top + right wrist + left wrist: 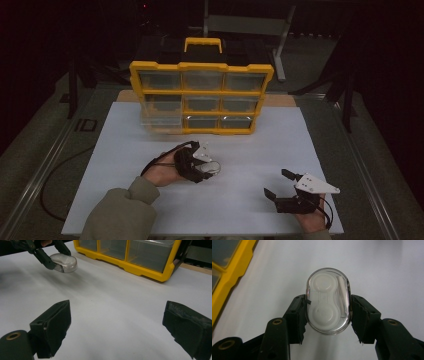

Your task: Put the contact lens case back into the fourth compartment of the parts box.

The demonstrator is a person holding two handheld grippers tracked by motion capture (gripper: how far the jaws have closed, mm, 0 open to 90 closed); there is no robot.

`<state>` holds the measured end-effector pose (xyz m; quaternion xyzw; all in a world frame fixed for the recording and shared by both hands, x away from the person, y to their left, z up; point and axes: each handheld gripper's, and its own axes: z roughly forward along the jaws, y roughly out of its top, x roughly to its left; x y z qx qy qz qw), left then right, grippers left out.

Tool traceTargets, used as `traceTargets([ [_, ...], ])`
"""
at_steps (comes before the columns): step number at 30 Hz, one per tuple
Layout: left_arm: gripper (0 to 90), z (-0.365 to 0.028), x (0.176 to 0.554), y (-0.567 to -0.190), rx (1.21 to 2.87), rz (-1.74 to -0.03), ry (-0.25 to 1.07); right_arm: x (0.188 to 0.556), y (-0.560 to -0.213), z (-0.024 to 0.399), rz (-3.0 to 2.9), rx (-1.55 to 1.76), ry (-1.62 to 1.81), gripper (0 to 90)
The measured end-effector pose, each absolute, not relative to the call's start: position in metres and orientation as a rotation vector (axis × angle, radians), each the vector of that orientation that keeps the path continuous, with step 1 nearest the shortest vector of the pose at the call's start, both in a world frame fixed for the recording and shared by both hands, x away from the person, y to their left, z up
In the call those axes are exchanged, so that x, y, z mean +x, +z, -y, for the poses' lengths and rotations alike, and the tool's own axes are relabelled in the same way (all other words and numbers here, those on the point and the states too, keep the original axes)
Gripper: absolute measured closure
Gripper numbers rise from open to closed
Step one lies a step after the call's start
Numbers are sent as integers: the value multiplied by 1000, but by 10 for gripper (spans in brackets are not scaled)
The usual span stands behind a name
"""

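The left gripper [327,312] is clamped on a clear oval case [327,300], its two black pads pressing on the case's long sides. Through the clear lid a white contact-lens holder [323,300] with two round cups shows, and a thin white piece lies beside it along one side. In the high view the left gripper [210,169] sits a little left of the middle of the white table top [240,200], with the case [212,168] at its tip. From the right gripper view the case [64,263] is off the table surface, with a faint shadow under it.

The right gripper [117,325] has its jaws wide apart with only bare table top between them. In the high view it [276,184] rests low at the near right part of the table, well apart from the left gripper, and points toward the left.

A yellow organiser [200,97] with clear drawers in three rows stands at the far edge of the table top, its handle on top. One clear drawer [161,120] at the lower left is pulled out toward the person. The case is held in front of the organiser, near this drawer but apart from it.
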<state>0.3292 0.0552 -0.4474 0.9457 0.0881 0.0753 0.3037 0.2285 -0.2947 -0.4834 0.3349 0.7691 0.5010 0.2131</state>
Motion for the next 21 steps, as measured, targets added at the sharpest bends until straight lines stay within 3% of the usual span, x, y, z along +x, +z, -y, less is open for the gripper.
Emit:
traceTargets([
  [21, 493, -76, 327, -412, 2501, -211, 236, 229, -483, 294, -2135, 928, 1391, 79],
])
